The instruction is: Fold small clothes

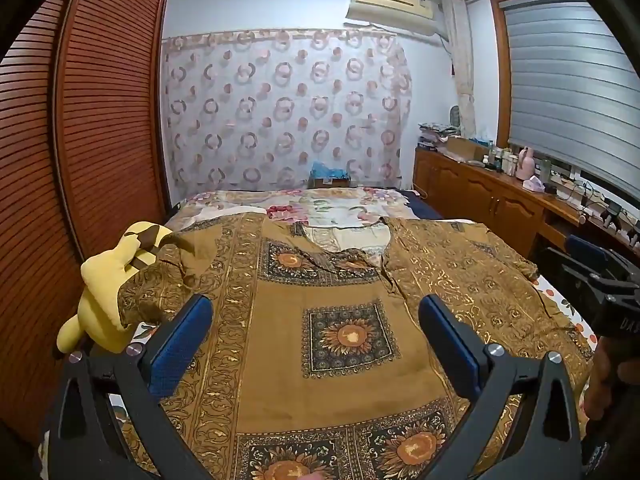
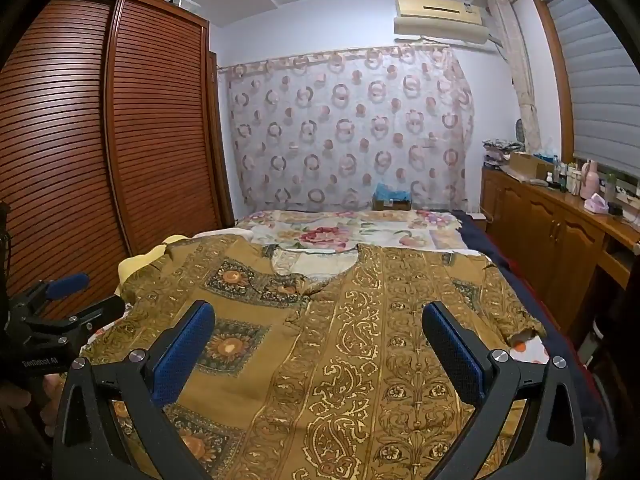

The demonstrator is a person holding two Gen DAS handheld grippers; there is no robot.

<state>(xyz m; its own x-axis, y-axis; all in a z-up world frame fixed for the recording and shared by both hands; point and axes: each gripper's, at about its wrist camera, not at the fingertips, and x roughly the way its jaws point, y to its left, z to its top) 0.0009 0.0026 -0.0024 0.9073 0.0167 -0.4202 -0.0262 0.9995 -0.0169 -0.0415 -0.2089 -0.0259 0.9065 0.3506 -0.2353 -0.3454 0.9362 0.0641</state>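
Both cams low at foot of bed (image 1: 352, 200), facing far curtain (image 1: 280, 108). Left wrist cam sits left, near wardrobe (image 1: 108, 120); right gripper (image 1: 600, 280) shows at its right edge. Right wrist cam sits right; left gripper (image 2: 68, 292) at its left edge. Shared: shirt (image 2: 360, 340), close below; bed, curtain.

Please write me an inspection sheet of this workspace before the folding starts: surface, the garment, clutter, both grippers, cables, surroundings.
Surface: bed with a floral sheet, partly covered by the garment.
Job's things: brown patterned shirt spread flat, neckline at the far end, not yet folded.
Clutter: yellow plush toy at the shirt's left sleeve, which drapes over it.
Grippers: left gripper open above the shirt, holding nothing; right gripper open, holding nothing.
Cables: some wires on the sideboard under the window.
Surroundings: slatted wardrobe on the left, patterned curtain behind, air conditioner above.
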